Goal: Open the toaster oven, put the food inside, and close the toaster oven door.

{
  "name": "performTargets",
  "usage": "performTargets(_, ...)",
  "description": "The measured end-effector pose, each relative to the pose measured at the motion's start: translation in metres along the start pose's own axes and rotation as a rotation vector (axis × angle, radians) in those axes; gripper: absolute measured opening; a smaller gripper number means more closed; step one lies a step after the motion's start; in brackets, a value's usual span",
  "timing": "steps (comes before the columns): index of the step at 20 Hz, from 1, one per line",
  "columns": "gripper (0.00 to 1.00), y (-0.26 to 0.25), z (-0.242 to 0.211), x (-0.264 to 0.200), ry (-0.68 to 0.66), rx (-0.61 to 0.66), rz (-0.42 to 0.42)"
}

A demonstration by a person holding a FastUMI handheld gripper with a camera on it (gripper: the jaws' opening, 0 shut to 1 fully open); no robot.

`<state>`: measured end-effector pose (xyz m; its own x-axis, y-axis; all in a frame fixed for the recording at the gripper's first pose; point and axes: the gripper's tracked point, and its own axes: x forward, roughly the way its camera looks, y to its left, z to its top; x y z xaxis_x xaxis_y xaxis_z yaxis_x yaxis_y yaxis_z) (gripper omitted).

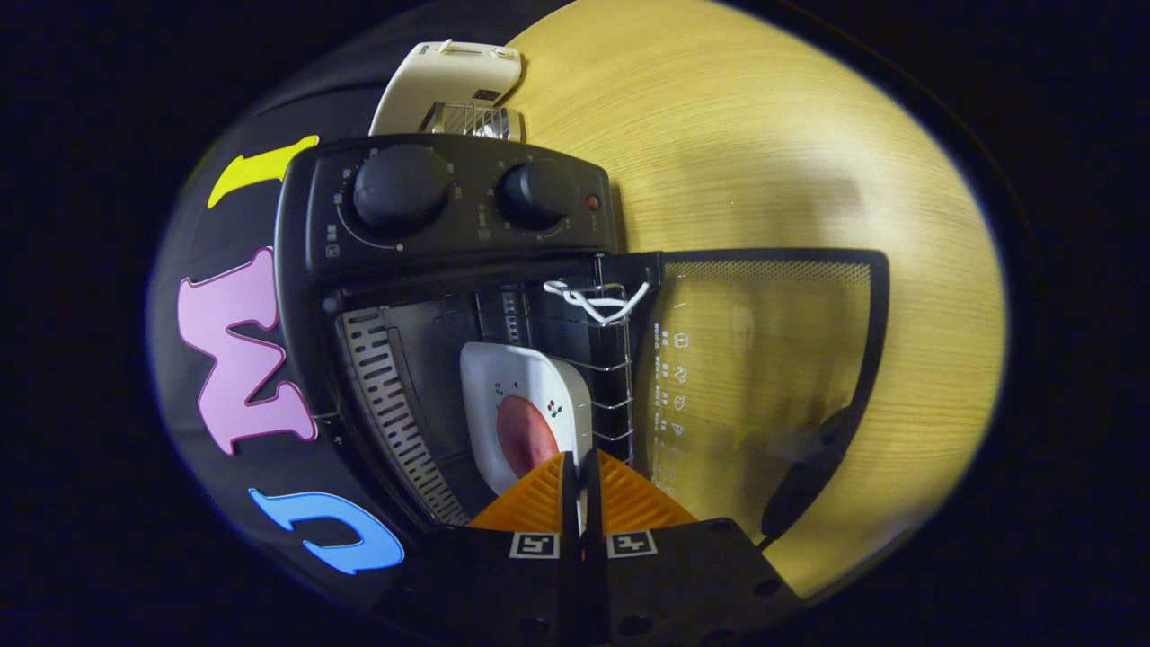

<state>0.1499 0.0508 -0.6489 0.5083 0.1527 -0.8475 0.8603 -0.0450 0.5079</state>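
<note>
The black toaster oven (449, 202) stands with its glass door (764, 359) swung fully open over the wooden table (764, 135). A white plate (521, 377) carrying a round red piece of food (526, 436) sits inside the oven cavity on the wire rack (613, 382). My gripper (580, 460) is at the oven's mouth. Its fingers are closed on the plate's near rim, and a thin white sliver of that rim shows between them. The door's dark handle (809, 476) lies beside my fingers, on the side away from the cavity.
Two black knobs and a small red lamp sit on the oven's control panel. A white tie (595, 301) is looped on the rack's edge. A cream-coloured appliance (449, 76) with a metal grille stands behind the oven. Bare wooden tabletop surrounds the open door.
</note>
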Motion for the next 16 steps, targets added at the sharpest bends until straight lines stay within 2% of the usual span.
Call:
performTargets(3,0.05,0.006,0.002,0.012,-0.044,-0.014,-0.017)
performTargets(5,0.09,0.01,-0.003,0.016,-0.02,-0.003,-0.011)
performTargets(6,0.16,0.01,-0.007,0.015,-0.002,-0.004,-0.01)
performTargets(8,0.25,0.003,-0.012,0.003,0.021,-0.038,-0.028)
performTargets(10,0.26,-0.003,-0.021,-0.02,0.078,-0.073,-0.019)
performTargets(12,0.25,-0.014,-0.027,-0.047,0.11,-0.161,-0.008)
performTargets(16,0.85,-0.038,-0.022,-0.096,0.151,-0.365,0.001)
